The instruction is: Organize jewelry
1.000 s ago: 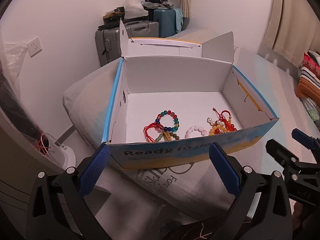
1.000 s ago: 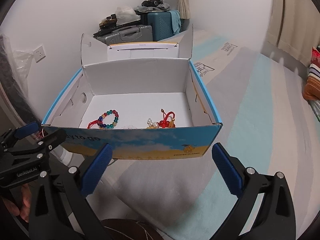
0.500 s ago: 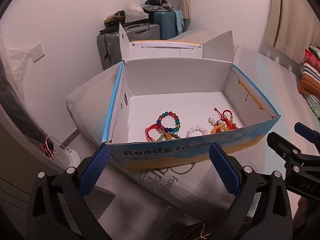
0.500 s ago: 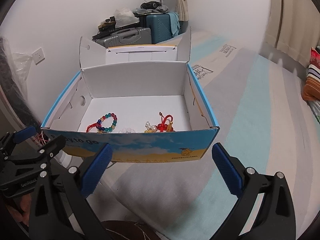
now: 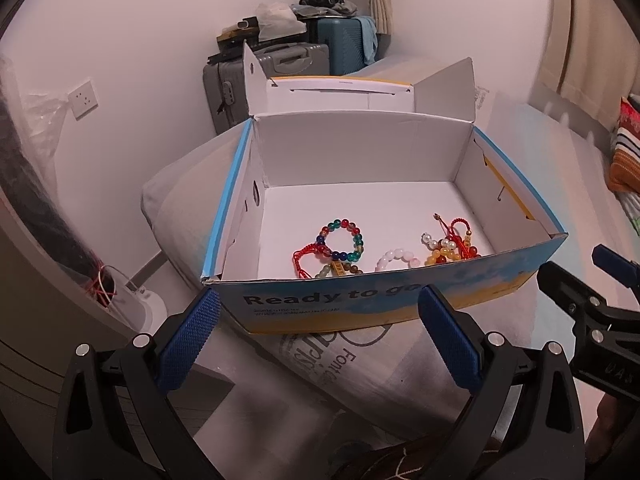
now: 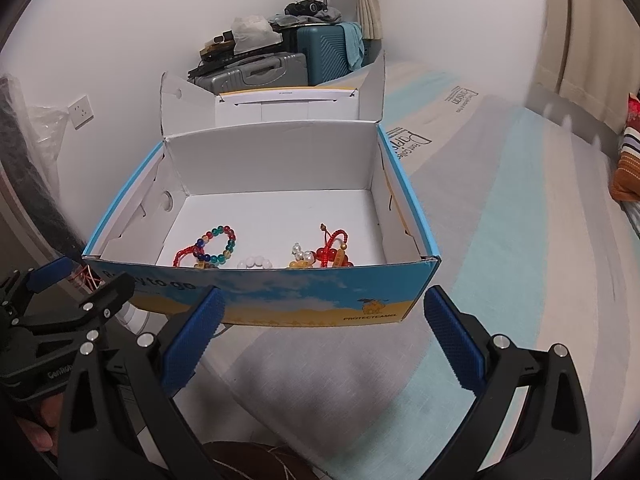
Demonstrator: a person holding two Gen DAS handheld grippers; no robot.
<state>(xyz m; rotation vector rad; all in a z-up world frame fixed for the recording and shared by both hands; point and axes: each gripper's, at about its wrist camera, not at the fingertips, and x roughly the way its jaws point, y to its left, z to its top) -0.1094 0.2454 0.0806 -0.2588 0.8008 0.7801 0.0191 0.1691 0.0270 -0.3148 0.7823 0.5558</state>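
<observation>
An open cardboard box with a blue and yellow outside stands on the bed, also in the right wrist view. Inside lie a multicoloured bead bracelet, a small pale pink bead bracelet, and a tangle of red cord with pearl and amber beads. My left gripper is open and empty just in front of the box's near wall. My right gripper is open and empty, in front of the box's right half.
The box's lid stands open behind it. A grey pillow lies left of the box. Suitcases with clutter stand in the far corner. The striped bedcover spreads to the right. A white stand sits on the floor at left.
Both grippers have risen and tilted slightly, so more of the box floor shows. The bracelets have not moved. Both grippers stay open.
</observation>
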